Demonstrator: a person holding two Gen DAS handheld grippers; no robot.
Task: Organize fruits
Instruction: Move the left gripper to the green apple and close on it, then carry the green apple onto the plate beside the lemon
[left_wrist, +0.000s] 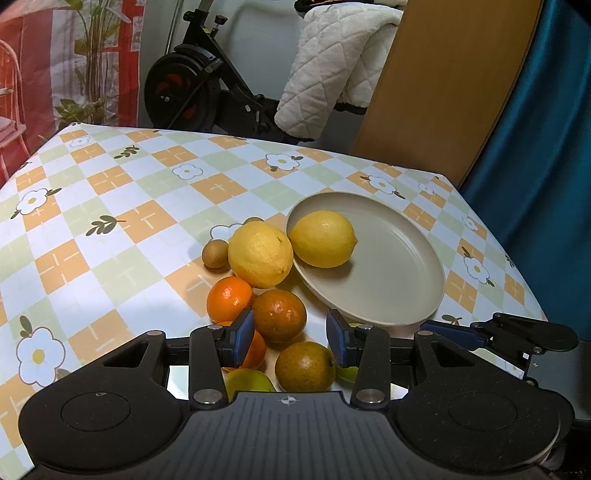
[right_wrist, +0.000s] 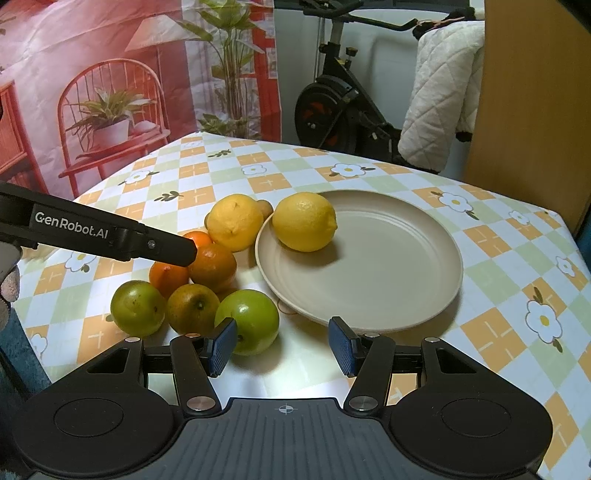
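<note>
Presently, one yellow lemon (right_wrist: 305, 222) is lying inside the round beige plate (right_wrist: 399, 280), at its upper left rim, centre of the right wrist frame. A second yellow lemon (right_wrist: 235, 222) is sitting just outside that rim on the checked floral tablecloth (right_wrist: 491, 325), touching a cluster of oranges (right_wrist: 212, 266) and green round fruits (right_wrist: 248, 320) at lower left. The right gripper (right_wrist: 282, 345) is hovering with jaws parted, gripping nothing. The left gripper (left_wrist: 290, 338) is likewise hanging released above the oranges (left_wrist: 279, 309), pads clear of the fruit.
</note>
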